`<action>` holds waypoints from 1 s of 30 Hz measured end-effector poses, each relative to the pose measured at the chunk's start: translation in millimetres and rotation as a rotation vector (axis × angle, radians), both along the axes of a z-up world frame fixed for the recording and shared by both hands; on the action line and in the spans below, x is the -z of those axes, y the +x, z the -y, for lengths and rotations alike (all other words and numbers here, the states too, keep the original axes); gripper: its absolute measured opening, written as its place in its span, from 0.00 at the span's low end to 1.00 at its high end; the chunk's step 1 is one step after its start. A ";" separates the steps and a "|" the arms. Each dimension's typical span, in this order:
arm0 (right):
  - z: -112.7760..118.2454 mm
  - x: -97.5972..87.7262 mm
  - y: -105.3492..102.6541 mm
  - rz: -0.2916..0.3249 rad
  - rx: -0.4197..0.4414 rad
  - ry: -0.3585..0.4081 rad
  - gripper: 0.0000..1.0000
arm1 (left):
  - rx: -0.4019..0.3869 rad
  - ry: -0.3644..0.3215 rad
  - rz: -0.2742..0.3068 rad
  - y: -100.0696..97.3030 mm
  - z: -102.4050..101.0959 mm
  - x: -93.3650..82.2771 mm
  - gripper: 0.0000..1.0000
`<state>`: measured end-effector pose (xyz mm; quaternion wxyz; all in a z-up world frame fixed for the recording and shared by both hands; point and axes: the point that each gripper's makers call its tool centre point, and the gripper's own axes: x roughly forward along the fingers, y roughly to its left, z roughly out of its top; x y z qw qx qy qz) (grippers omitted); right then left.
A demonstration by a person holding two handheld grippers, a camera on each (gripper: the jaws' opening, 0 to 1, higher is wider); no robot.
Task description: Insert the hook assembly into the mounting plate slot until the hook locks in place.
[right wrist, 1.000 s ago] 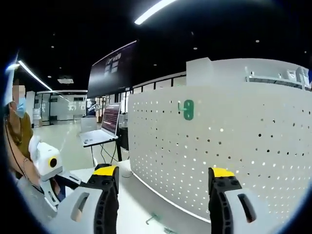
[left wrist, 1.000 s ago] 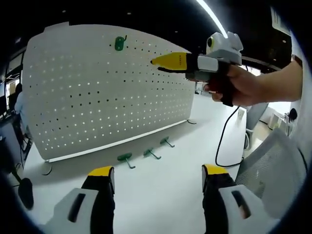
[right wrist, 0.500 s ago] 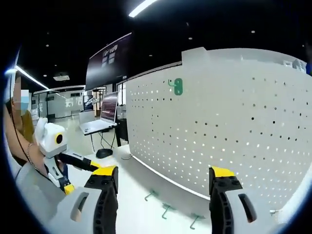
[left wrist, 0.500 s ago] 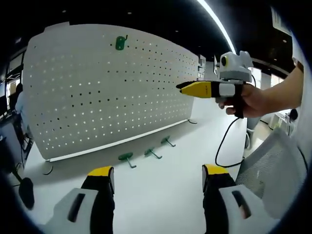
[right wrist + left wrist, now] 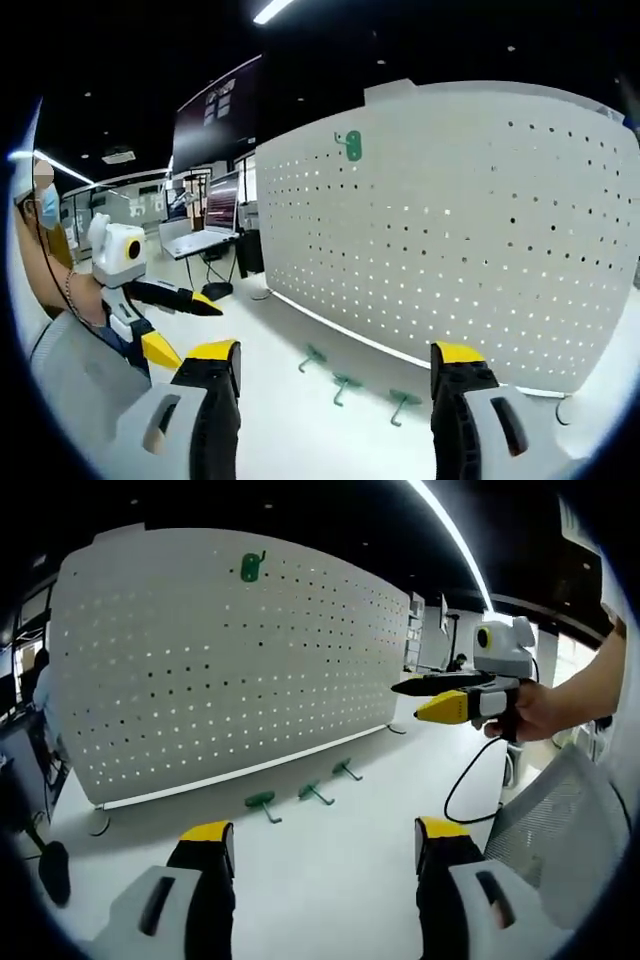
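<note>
A white pegboard [image 5: 230, 660] stands upright on the white table [image 5: 330, 880]. One green hook [image 5: 248, 567] is mounted near its top edge, seen also in the right gripper view [image 5: 351, 146]. Three loose green hooks lie on the table along the board's foot: [image 5: 262, 803], [image 5: 312, 793], [image 5: 346, 770]. My left gripper [image 5: 325, 845] hovers open and empty over the table in front of them. At mid-height to the right of the board, a hand holds my right gripper [image 5: 407, 701], open and empty. In its own view the right gripper [image 5: 335, 360] faces the pegboard [image 5: 480, 240].
A black cable [image 5: 462, 780] loops over the table at the right, beside a mesh chair back [image 5: 560, 810]. A round board foot [image 5: 95, 826] sits at the left corner. A laptop [image 5: 205, 240] stands on a stand behind the board. The left gripper [image 5: 185, 328] and a person are at the left.
The right gripper has dropped from the upper part of the pegboard and drawn back to the right. Its view now takes in the three hooks on the table.
</note>
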<state>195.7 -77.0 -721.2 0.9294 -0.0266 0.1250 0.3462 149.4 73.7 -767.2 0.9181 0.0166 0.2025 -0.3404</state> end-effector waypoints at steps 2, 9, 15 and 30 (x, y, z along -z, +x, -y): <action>3.8 3.5 -3.1 -0.010 0.003 0.000 0.75 | -0.005 -0.002 -0.001 0.8 -1.6 0.0 0.76; 19.6 14.8 -11.6 -0.035 0.013 -0.026 0.75 | -0.003 0.016 -0.005 0.4 -2.7 2.7 0.76; 29.4 19.5 -18.5 -0.060 0.004 -0.042 0.75 | -0.005 0.014 -0.008 0.5 -3.6 3.1 0.76; 45.1 34.4 -31.3 -0.097 0.019 -0.048 0.77 | 0.032 0.028 -0.025 -4.2 4.0 1.6 0.77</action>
